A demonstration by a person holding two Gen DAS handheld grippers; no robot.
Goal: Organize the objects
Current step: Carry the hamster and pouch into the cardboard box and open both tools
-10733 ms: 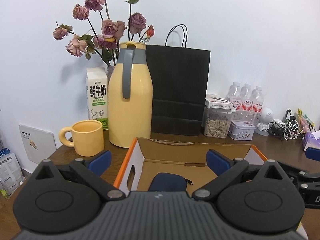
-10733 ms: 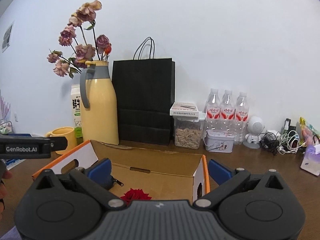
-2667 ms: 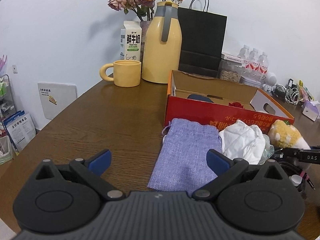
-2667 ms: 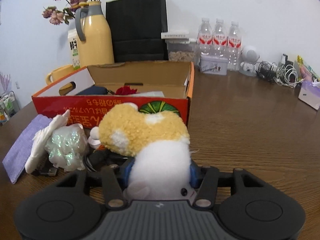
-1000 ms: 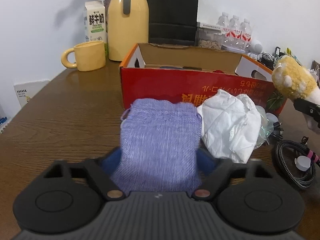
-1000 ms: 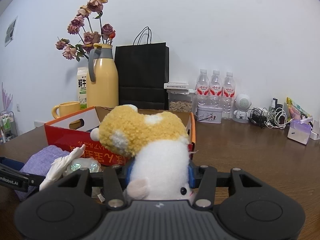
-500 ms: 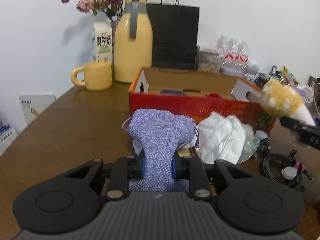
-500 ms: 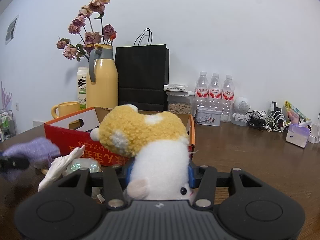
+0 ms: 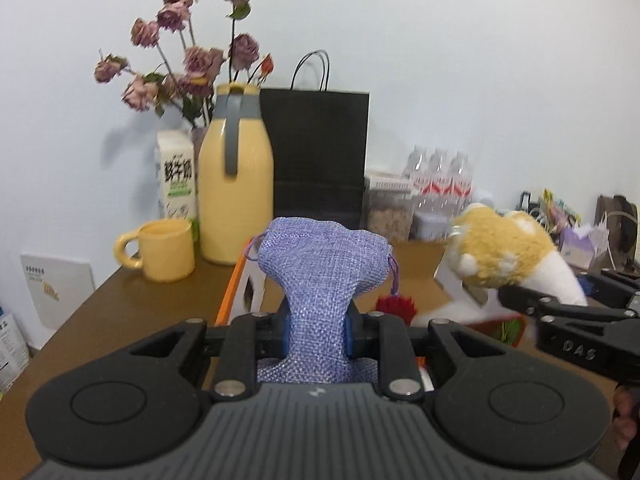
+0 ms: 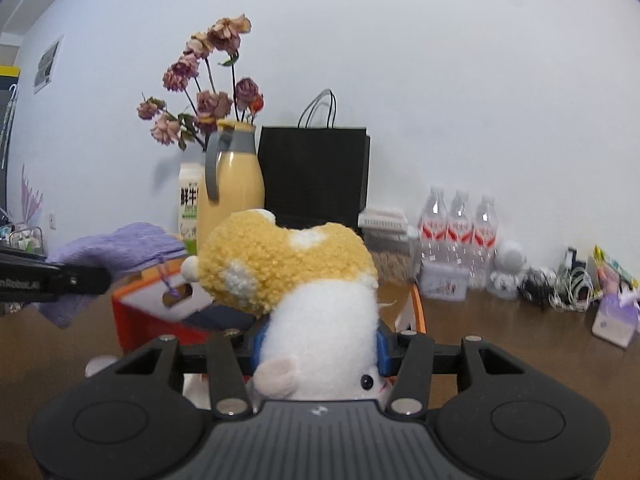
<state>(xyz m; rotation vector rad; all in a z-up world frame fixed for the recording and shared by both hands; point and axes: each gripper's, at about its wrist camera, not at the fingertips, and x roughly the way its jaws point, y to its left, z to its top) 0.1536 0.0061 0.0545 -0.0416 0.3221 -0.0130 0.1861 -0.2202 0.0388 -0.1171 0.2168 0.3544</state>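
Observation:
My left gripper (image 9: 316, 330) is shut on a purple woven drawstring pouch (image 9: 324, 268) and holds it in the air above the near left part of an open orange cardboard box (image 9: 236, 284). A red flower (image 9: 396, 306) lies inside the box. My right gripper (image 10: 318, 344) is shut on a yellow and white plush toy (image 10: 296, 276), also lifted, over the box's right side (image 10: 418, 304). The plush also shows in the left wrist view (image 9: 500, 252), and the pouch in the right wrist view (image 10: 116, 248).
Behind the box stand a yellow mug (image 9: 164, 250), a milk carton (image 9: 176, 176), a yellow thermos jug (image 9: 236, 184) with dried roses (image 9: 192, 64), a black paper bag (image 9: 320, 156), a snack jar (image 9: 386, 208) and water bottles (image 10: 460, 228). Cables (image 10: 560, 284) lie at the far right.
Both grippers rose from the table and moved forward toward the box, the left carrying the pouch, the right the plush. The white cloth and cable left behind dropped out of view.

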